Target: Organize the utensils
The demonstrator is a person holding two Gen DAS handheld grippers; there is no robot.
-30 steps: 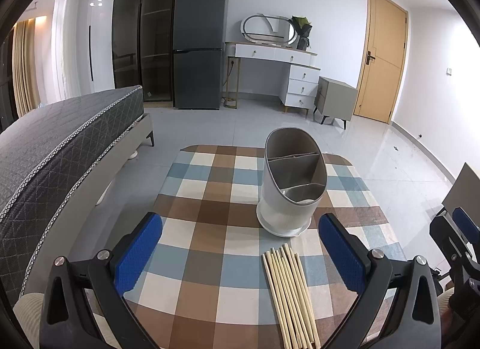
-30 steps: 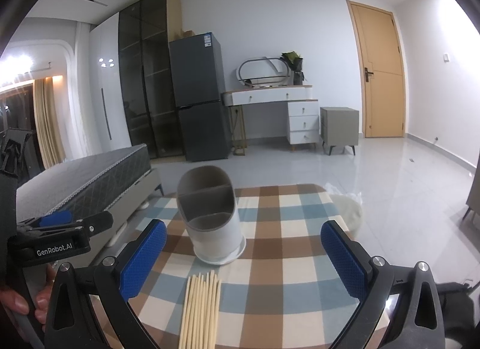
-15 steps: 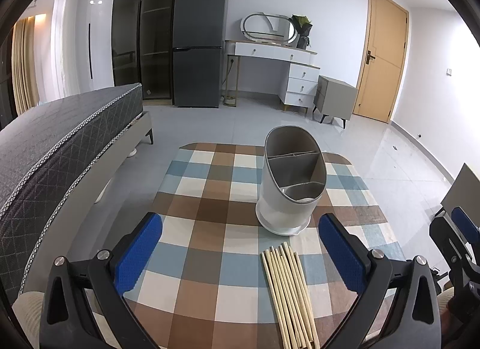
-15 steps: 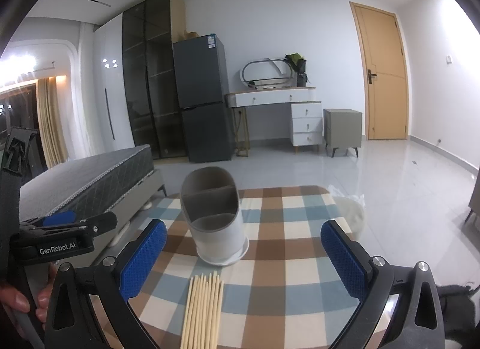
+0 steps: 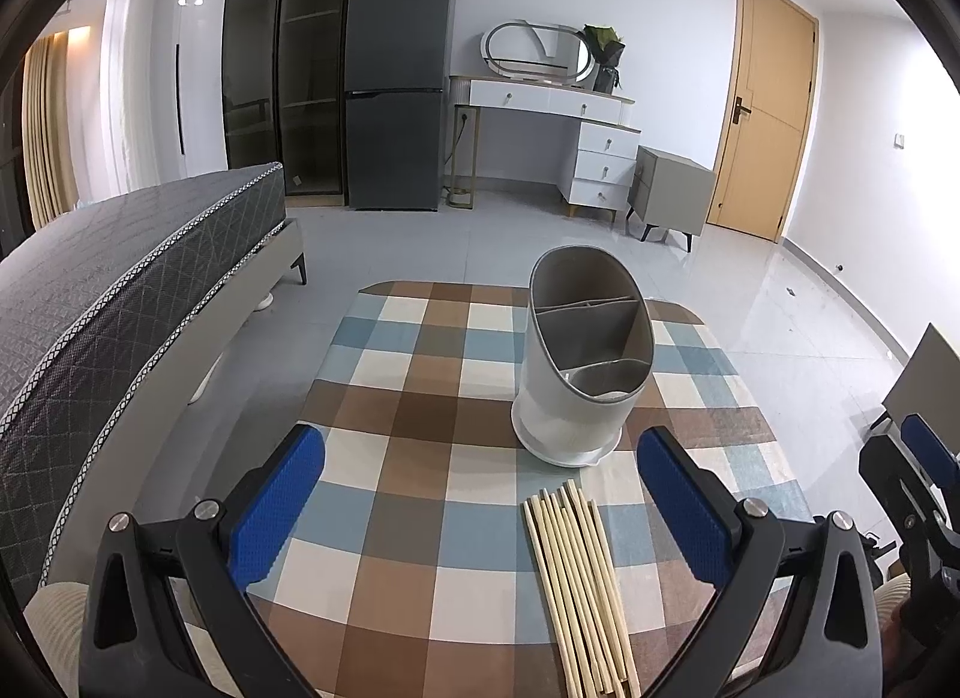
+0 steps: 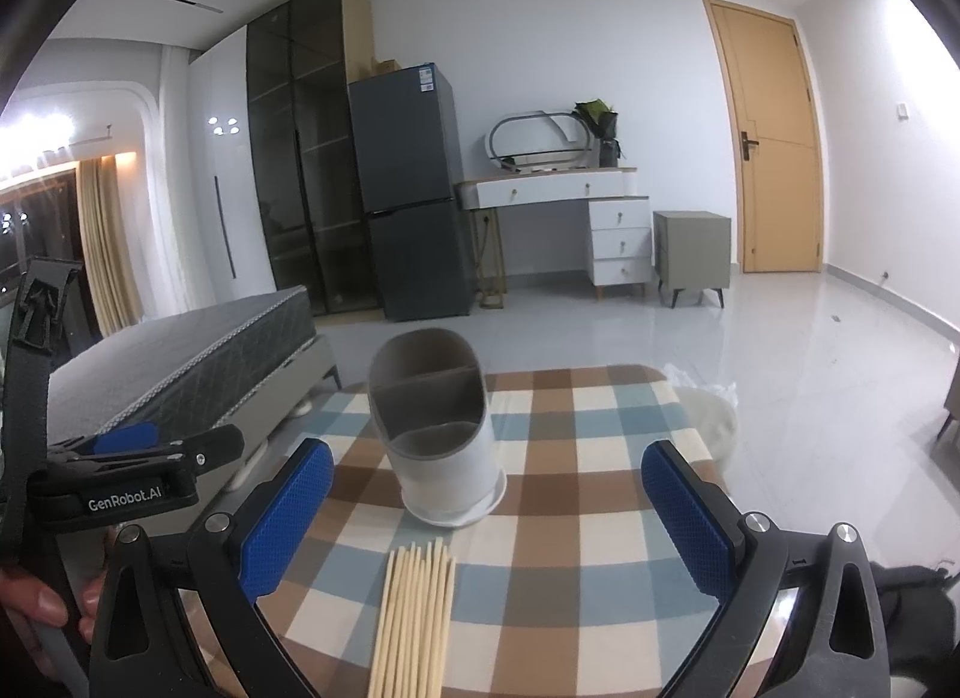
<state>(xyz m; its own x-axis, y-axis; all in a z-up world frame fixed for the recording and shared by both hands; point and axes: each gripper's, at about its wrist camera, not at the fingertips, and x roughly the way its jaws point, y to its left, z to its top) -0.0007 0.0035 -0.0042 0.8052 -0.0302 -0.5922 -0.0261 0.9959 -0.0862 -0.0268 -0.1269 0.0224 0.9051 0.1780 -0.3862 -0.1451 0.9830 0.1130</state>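
The left claw (image 5: pixel 480 509) and the right claw (image 6: pixel 486 518) both hang released and empty, blue pads spread wide above the checked tabletop (image 5: pixel 414 398). Between each claw's pads a bundle of chopsticks (image 5: pixel 579 590) lies flat. Just beyond stands the upright, divided utensil holder (image 5: pixel 585 359). A bed (image 5: pixel 114 290) sits left.

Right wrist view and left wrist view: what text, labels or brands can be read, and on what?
"GenRobot.AI": white lettering on the black body of the left gripper, right wrist view.
Sticker on the fridge door, top corner: too small to read in either view.
Nothing else legible.
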